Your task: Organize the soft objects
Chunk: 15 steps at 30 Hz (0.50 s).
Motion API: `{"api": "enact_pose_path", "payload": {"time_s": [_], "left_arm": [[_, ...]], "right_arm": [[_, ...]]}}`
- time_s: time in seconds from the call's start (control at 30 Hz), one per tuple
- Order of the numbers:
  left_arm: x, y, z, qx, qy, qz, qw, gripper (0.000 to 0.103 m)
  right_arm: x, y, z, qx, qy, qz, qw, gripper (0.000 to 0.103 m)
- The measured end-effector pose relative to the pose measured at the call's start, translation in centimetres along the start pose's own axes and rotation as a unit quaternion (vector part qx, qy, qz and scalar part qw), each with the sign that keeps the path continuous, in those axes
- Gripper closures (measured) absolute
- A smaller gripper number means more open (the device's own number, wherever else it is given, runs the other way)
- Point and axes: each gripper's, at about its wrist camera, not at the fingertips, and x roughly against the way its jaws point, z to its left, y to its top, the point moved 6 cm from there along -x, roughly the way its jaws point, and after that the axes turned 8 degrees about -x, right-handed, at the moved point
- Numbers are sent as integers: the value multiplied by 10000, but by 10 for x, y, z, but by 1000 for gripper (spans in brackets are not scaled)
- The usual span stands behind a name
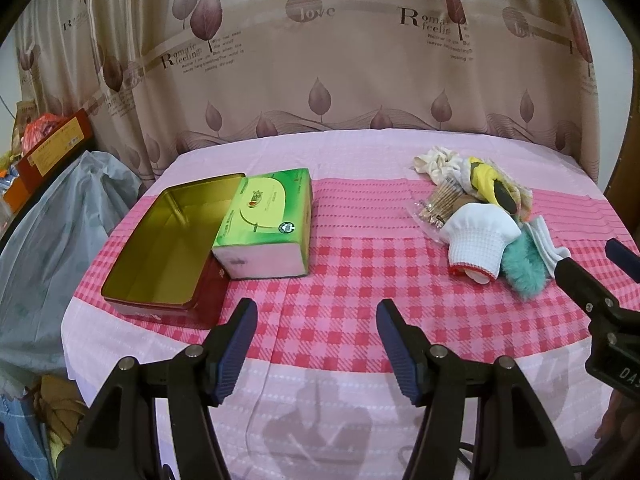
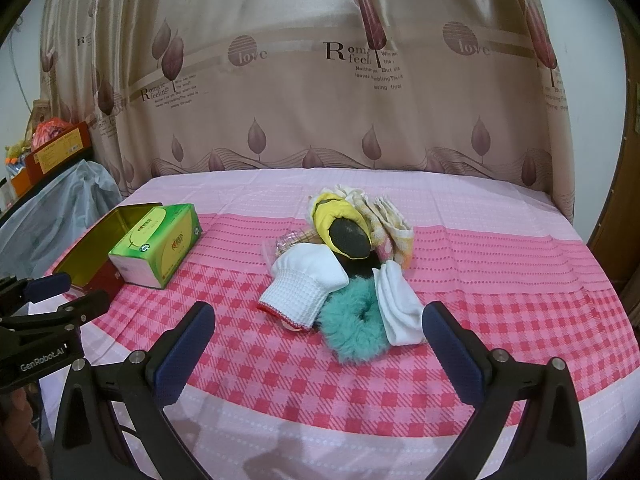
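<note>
A pile of soft items lies on the pink checked cloth (image 2: 360, 384): a white knit cap (image 2: 304, 284) (image 1: 478, 240), a teal fluffy scrunchie (image 2: 352, 330) (image 1: 522, 270), white socks (image 2: 400, 308), a yellow piece with a dark oval (image 2: 344, 228) and cream cloths (image 2: 388, 220). An open gold-lined tin (image 1: 160, 248) (image 2: 92, 248) sits at the left with a green tissue box (image 1: 266, 224) (image 2: 158, 242) against it. My left gripper (image 1: 316, 344) is open above bare cloth near the tin. My right gripper (image 2: 320, 360) is open just short of the scrunchie.
A packet of wooden sticks (image 1: 434, 206) lies behind the cap. A leaf-print curtain (image 2: 320, 80) hangs behind the table. A grey plastic bag (image 1: 52, 248) and red boxes (image 1: 52, 148) stand off the left edge.
</note>
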Motion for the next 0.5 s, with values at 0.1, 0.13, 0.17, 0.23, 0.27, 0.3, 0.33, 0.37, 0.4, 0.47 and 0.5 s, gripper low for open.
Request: {"api": "enact_pose_path", "payload": {"time_s": [0.1, 0.13, 0.17, 0.23, 0.27, 0.3, 0.33, 0.37, 0.4, 0.47, 0.5], "left_arm": [[-1, 0, 0, 1, 11, 19, 10000, 40], [-1, 0, 0, 3, 3, 15, 10000, 40], [-1, 0, 0, 6, 9, 19, 10000, 40], [-2, 0, 0, 10, 11, 31, 10000, 40], [-3, -1, 0, 13, 8, 39, 10000, 40], [-3, -1, 0, 13, 8, 45, 10000, 40], [-3, -1, 0, 10, 8, 48, 10000, 40], [-3, -1, 0, 10, 7, 48, 10000, 40], [-4, -2, 0, 8, 9, 54, 10000, 40], [-4, -2, 0, 9, 6, 61, 10000, 40], [-5, -2, -1, 13, 0, 69, 10000, 40]], "right_arm": [[0, 0, 0, -1, -2, 8, 10000, 0], [0, -1, 0, -5, 2, 12, 10000, 0], [0, 0, 0, -5, -3, 4, 10000, 0], [1, -1, 1, -12, 5, 6, 10000, 0], [0, -1, 1, -12, 2, 7, 10000, 0], [0, -1, 0, -6, -7, 7, 10000, 0], [0, -1, 1, -2, -8, 11, 10000, 0], [0, -1, 0, -13, 0, 10, 10000, 0], [0, -1, 0, -14, -1, 16, 10000, 0], [-1, -1, 0, -17, -6, 11, 10000, 0], [-1, -1, 0, -19, -13, 15, 10000, 0]]}}
